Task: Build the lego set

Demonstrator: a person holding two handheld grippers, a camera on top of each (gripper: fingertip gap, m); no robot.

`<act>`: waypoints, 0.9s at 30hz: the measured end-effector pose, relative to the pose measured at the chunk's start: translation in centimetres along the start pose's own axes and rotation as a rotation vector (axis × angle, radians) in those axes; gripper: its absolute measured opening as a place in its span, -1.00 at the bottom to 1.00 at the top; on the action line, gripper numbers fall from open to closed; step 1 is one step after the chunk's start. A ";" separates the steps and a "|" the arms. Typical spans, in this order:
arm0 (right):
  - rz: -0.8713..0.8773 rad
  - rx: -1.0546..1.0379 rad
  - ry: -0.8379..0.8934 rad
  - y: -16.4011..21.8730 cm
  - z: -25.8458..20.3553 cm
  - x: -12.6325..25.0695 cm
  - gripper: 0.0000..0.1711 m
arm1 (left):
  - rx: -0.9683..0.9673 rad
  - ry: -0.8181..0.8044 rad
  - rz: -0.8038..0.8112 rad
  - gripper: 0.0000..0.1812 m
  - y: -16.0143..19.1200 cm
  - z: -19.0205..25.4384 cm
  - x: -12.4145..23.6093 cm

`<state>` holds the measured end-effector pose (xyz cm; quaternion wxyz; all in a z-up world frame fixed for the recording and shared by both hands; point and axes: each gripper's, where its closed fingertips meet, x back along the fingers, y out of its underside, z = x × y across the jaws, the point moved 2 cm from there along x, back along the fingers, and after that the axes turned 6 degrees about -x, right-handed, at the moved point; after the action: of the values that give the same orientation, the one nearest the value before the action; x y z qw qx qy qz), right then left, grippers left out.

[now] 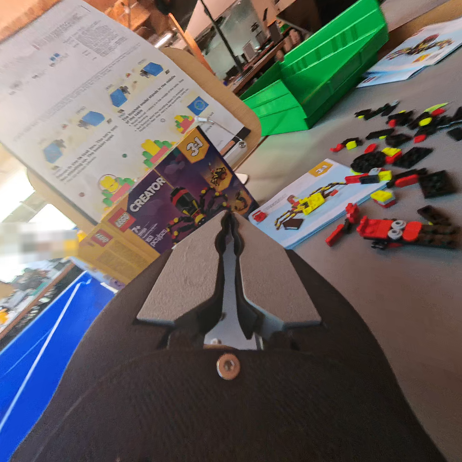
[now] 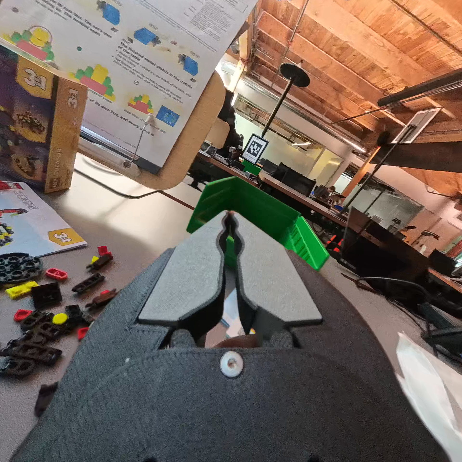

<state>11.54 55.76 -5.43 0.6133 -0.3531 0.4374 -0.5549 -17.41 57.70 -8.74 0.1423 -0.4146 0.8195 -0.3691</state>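
Lego pieces, small black, red and yellow plastic (image 1: 400, 155) | loose on grey table (image 1: 375, 300), near half-built red-and-black model (image 1: 400, 232) | left gripper (image 1: 229, 215) and right gripper (image 2: 228, 214): 2 claws together, empty | light, rigid, slick; pinch flat sides.

The loose bricks (image 1: 400, 152) were black, red and yellow; the bins (image 1: 322, 75) bright green; the box (image 1: 175, 200) purple with yellow edges; the booklet (image 1: 312, 200) pale blue; the counter (image 1: 375, 287) plain grey.
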 end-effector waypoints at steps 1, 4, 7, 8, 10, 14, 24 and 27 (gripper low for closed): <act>0.003 0.026 0.033 -0.1 0.4 0.8 -1.00 | -0.026 -0.045 -0.002 -1.00 -0.1 -0.1 0.5; 0.017 0.097 0.115 -0.7 1.3 3.6 -1.00 | -0.064 -0.131 -0.028 -1.00 -0.5 -0.2 2.3; 0.056 0.107 0.163 -1.7 1.7 6.4 -1.00 | -0.094 -0.229 -0.054 -1.00 -0.4 -0.8 4.4; 0.050 0.100 0.162 -1.7 1.6 7.2 -1.00 | -0.079 -0.223 -0.076 -1.00 -0.1 -0.7 4.8; 0.010 0.109 0.138 -1.1 1.0 8.3 -1.00 | -0.078 -0.218 -0.135 -1.00 0.7 -0.5 5.7; -0.120 0.241 0.043 1.0 -0.9 8.8 -1.00 | -0.202 -0.188 -0.196 -1.00 0.9 1.3 7.0; -0.111 0.319 -0.069 2.0 -2.5 6.8 -1.00 | -0.423 -0.030 -0.304 -1.00 3.2 4.1 5.0; -0.120 0.370 -0.099 2.9 -2.6 4.7 -1.00 | -0.424 -0.043 -0.356 -1.00 4.9 2.5 3.6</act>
<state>10.26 51.68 -9.74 0.6542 -0.2867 0.2754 -0.6434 -21.07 55.54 -13.79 0.0028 -0.5803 0.7896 -0.1997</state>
